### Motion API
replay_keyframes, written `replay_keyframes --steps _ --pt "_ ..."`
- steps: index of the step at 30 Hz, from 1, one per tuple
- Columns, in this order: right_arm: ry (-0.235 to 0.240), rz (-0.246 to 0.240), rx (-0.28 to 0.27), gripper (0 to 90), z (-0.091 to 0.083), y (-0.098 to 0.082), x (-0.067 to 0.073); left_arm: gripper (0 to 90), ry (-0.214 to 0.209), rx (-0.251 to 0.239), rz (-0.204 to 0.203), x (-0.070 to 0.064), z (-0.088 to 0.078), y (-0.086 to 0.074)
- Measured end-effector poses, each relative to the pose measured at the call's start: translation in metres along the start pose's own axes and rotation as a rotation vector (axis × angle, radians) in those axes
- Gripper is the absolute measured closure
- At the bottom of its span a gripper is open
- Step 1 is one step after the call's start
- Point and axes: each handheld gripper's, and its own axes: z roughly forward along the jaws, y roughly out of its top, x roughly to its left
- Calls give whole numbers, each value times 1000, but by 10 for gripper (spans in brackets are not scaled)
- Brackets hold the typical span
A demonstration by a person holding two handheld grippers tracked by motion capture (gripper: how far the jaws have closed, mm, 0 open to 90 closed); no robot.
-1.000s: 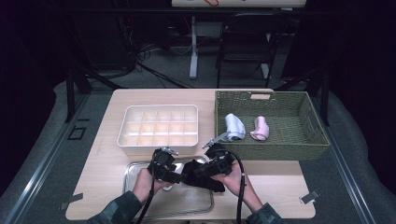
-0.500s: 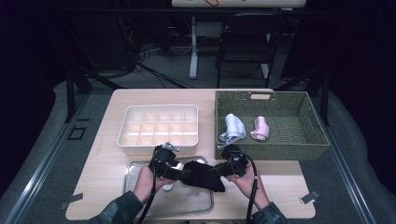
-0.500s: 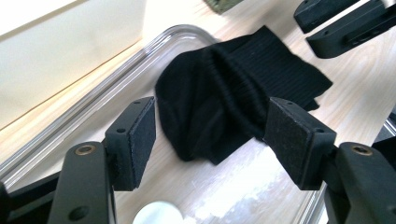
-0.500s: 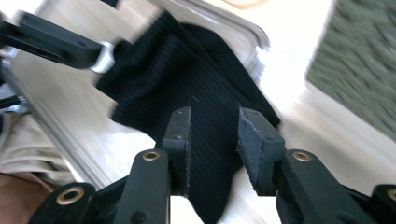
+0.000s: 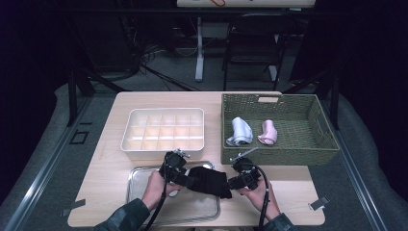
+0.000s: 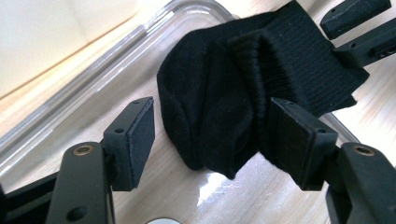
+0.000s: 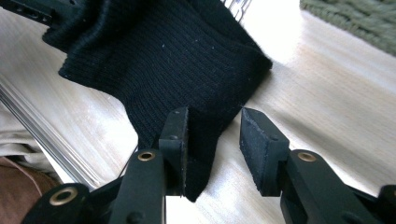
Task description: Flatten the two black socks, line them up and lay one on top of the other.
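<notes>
Fingers (image 6: 135,135) of the left gripper (image 6: 210,135) stand apart around the black sock (image 6: 243,93), only one pad touching its folded edge. Right gripper (image 7: 212,140) fingers have just been opening, the sock's corner loose between them. It lies across the metal tray's (image 5: 144,180) rim and the bench (image 5: 293,204).

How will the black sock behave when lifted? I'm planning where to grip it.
The black sock is ribbed knit, folded and creased, so it is probably floppy and will sag from any grip. It looks thin, likely light. Its matte weave should not slip between pads.
</notes>
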Motion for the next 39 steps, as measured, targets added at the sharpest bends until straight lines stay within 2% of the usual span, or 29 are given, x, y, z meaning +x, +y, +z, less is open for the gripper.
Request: replay_keyframes --steps 1,2,3,7,9,10,11,12,13,16,18,19,20,21,25,28,30,35,37,38,39 --pt "5 11 -5 627 3 0 1 346 -3 2 3 0 1 0" --pt "-6 -3 20 628 3 0 0 356 -5 2 -2 0 2 -1" --pt "3 9 6 628 5 0 1 364 -4 10 4 0 3 -1" --pt "7 2 29 635 8 1 -1 440 -19 15 10 1 5 -3" --pt "1 9 31 640 9 1 0 473 -26 16 10 1 6 -4" --pt "12 17 20 647 10 1 1 489 -30 15 10 2 6 -4" --pt "-3 -7 47 653 9 2 0 504 -29 13 11 3 7 -4" --pt "5 0 43 658 10 2 1 517 -33 15 9 3 7 -4" --pt "-11 -7 52 669 10 2 1 532 -34 15 9 4 7 -5" --pt "-11 -6 55 695 13 2 3 574 -41 16 4 4 9 -5" --pt "3 5 43 712 14 2 4 607 -38 19 10 5 12 -4" --pt "-12 -12 58 730 14 3 4 621 -37 19 13 5 12 -3" --pt "-8 -8 48 752 15 2 4 638 -22 16 16 4 12 -4" --pt "-10 -7 52 771 15 2 5 651 -36 20 23 4 12 -3" --pt "-10 -2 53 826 16 2 5 700 -32 26 46 4 13 -3" --pt "-14 -15 64 852 13 3 3 727 -25 27 43 3 13 -3" --pt "12 0 45 858 12 2 4 741 -37 28 40 4 13 -3" --pt "15 -16 41 868 5 3 3 760 -35 24 42 4 13 -4" --pt "28 1 21 869 1 3 4 761 -37 23 42 5 13 -4" --pt "38 13 -7 869 1 2 5 761 -36 22 42 5 13 -4" --pt "35 -13 19 869 -2 3 3 761 -37 21 41 5 13 -4"
